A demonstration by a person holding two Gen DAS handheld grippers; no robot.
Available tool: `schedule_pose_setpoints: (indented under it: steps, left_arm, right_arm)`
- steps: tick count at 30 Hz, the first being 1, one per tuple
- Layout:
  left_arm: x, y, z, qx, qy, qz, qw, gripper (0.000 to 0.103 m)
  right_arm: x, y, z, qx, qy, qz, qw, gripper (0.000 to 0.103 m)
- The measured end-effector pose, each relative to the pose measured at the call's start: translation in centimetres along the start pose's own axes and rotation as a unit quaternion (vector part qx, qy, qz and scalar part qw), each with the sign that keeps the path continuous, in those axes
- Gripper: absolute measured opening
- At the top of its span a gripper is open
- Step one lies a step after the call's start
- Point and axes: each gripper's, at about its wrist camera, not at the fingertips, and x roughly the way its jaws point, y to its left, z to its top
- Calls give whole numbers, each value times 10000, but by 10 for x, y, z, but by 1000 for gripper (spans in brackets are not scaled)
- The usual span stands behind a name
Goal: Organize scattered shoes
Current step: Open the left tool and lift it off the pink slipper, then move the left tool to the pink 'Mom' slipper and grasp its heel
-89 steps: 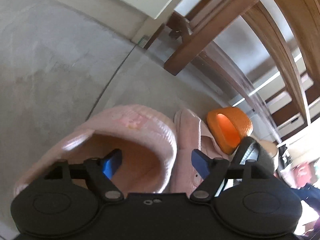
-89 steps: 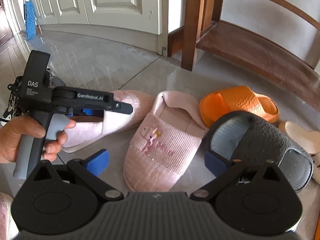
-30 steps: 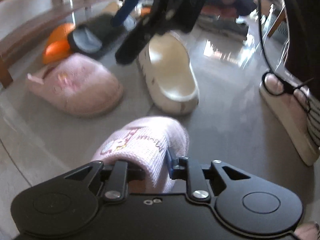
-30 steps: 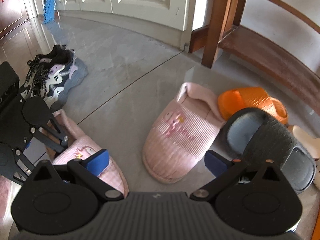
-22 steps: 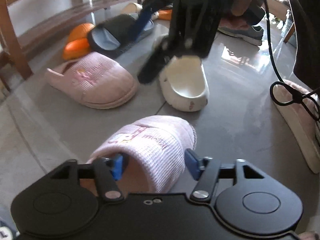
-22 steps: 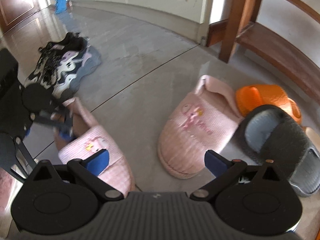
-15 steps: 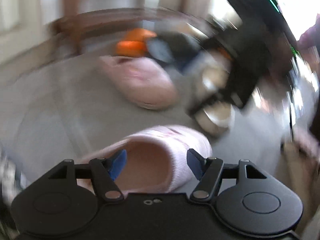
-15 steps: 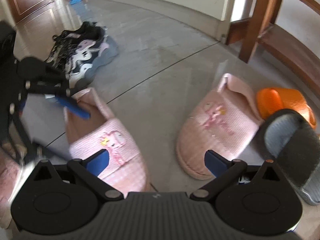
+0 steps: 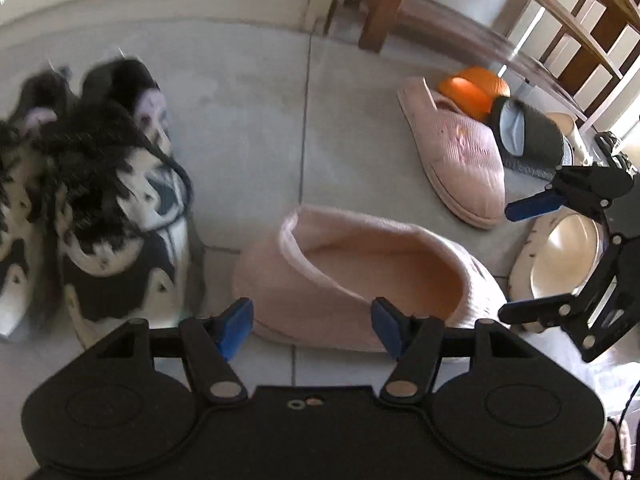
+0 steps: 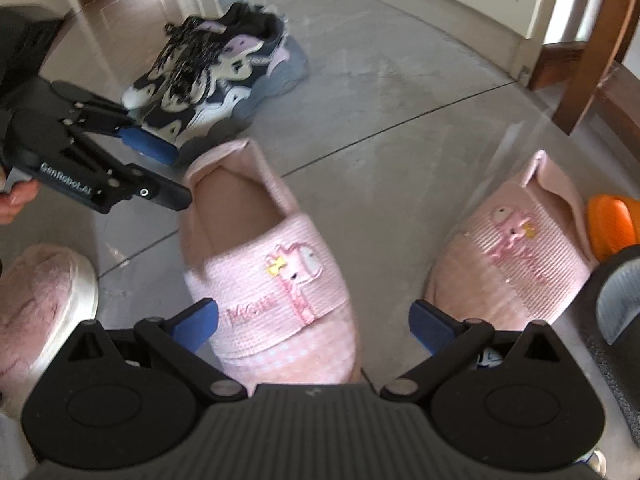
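Now | left gripper [image 9: 312, 326] closing slightly, pads clear of pink slipper [image 9: 360, 276] lying between them | right gripper [image 10: 314, 322] standing open over its toe

two pink slippers [image 10: 276, 264] [image 10: 516, 252] lie apart, upright on the grey floor.

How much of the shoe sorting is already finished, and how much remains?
Done: the sneakers sit together as a pair. In hand: nothing; the left gripper, jaws closing, is clear of the near pink slipper. Left: its mate lies apart, and the orange slipper and dark slipper are jumbled.
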Motion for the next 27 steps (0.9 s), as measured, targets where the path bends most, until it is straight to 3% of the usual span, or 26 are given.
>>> schedule_pose_setpoints:
  steps: [4, 11, 16, 22, 27]
  left_arm:
    - [18, 9, 3, -507, 284, -105, 9983, 64]
    - [30, 4, 22, -260, 17, -120, 9996, 64]
    - [53, -13, 48, 473, -171, -311, 9983, 65]
    - [84, -56, 73, 1329, -383, -703, 9879, 65]
    - [93, -78, 78, 1689, -429, -1006, 9796, 66]
  right_arm:
    - [8, 1, -4, 38, 231, 149, 9996, 103]
    - [20, 5, -11, 50, 535, 372, 9979, 103]
    - [23, 6, -17, 128, 595, 509, 9968, 103]
    - [17, 1, -21, 295, 514, 454, 9972, 103]
    - [11, -6, -28, 420, 419, 340, 9977, 102]
